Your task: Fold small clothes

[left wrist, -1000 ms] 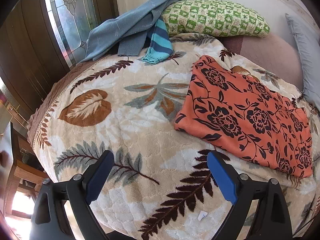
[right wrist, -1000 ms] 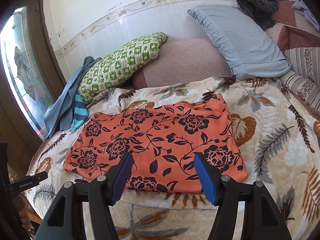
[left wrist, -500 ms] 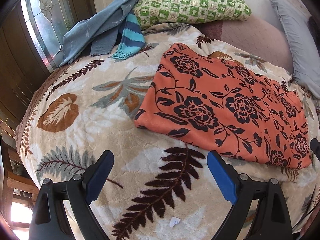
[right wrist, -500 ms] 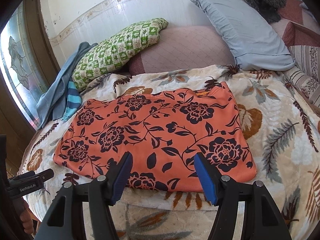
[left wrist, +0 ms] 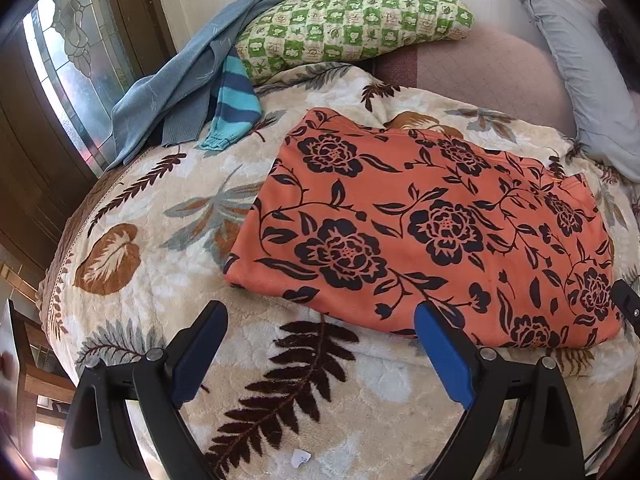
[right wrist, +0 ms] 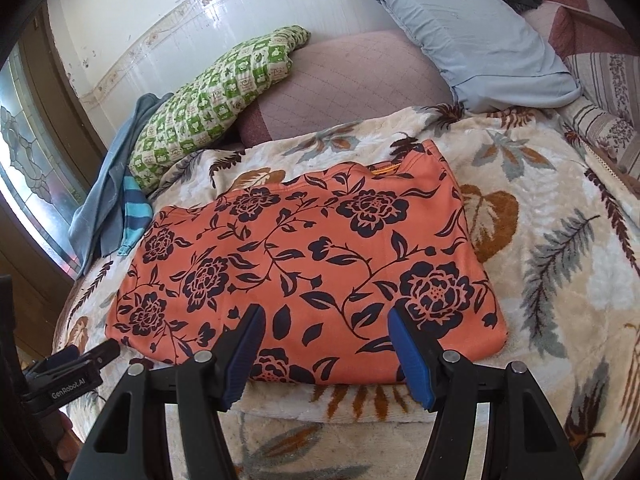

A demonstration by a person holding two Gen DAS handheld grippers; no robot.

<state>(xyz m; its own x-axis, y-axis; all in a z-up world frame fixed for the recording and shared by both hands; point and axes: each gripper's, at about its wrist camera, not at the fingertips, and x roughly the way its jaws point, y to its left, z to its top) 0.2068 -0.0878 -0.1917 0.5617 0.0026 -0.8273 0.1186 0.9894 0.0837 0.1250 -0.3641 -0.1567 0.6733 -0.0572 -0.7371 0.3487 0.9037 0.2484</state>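
Both tongs (left wrist: 320, 344) (right wrist: 324, 340) spread empty, smooth orange floral garment (right wrist: 304, 276) folded rectangular, plush leaf-print blanket (left wrist: 160, 280)

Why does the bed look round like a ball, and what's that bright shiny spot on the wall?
Both views use a fisheye lens, which bulges the leaf blanket and darkens the corners. In the right wrist view, window light glares off the glossy wall. The orange flowered garment stays sharp.

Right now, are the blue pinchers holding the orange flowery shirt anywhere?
No, nothing is held. The left gripper and right gripper are both open, empty, just short of the orange floral garment's near edge.
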